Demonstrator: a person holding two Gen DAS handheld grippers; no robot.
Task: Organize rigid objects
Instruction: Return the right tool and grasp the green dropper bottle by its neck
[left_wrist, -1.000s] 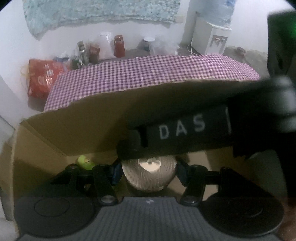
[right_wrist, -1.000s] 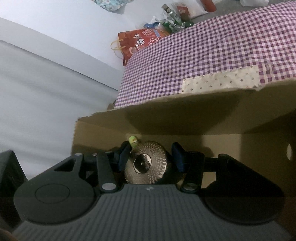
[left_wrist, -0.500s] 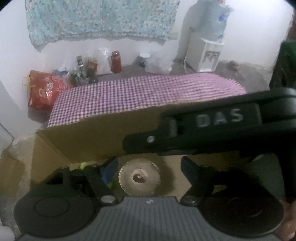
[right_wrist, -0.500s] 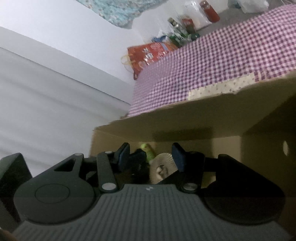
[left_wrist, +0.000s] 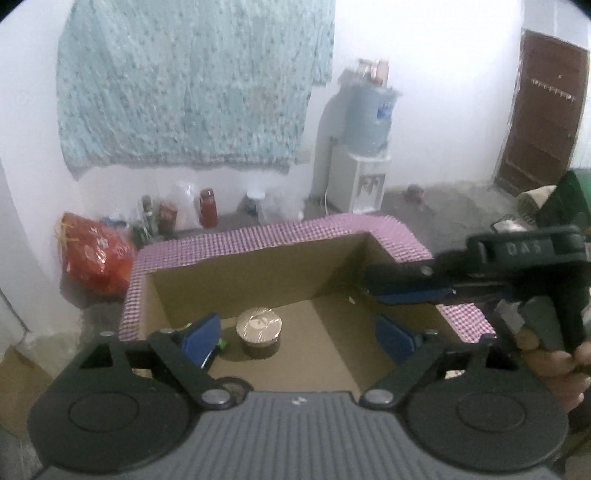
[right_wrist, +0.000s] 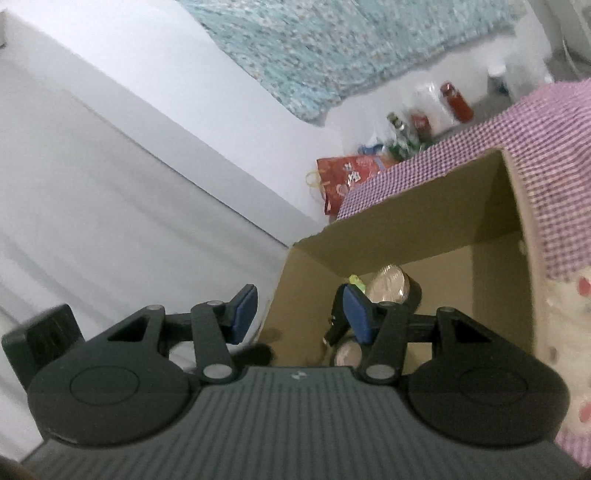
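Left gripper (left_wrist: 299, 336): jaws spread wide, have just been opening, nothing pinched between the blue pads (left_wrist: 201, 338). It hangs above the open brown cardboard box (left_wrist: 258, 273).

Round gold-lidded tin with a ribbed top (left_wrist: 259, 325) sits upright on the box floor, released, between the two left pads in the frame but lower down and touching neither. A small lime-green object (left_wrist: 222, 344) lies just beside the tin, mostly hidden behind the left pad; too little shows to say what it is.

Right gripper (right_wrist: 299, 314): jaws part open, empty, no pad contact with anything. In the left wrist view it shows as a black tool with blue pads (left_wrist: 480, 273) over the right wall of the box, held by a hand (left_wrist: 554, 365) at the frame edge. From its own camera one pad sits outside the box's near corner, the other over the box interior. The same tin (right_wrist: 389, 286) and the green object (right_wrist: 355, 281) are visible inside, plus what may be a second round lid (right_wrist: 347, 356) near the bottom, blurred and partly covered.

The box stands against a purple-and-white checked cloth (left_wrist: 258, 240) that wraps its far and side edges. Beyond: red plastic bag (left_wrist: 96, 254), bottles and jars (left_wrist: 173, 214) on the floor by the white wall, pale blue patterned cloth (left_wrist: 192, 81) hanging above, water dispenser (left_wrist: 364, 155), brown door (left_wrist: 539, 114).
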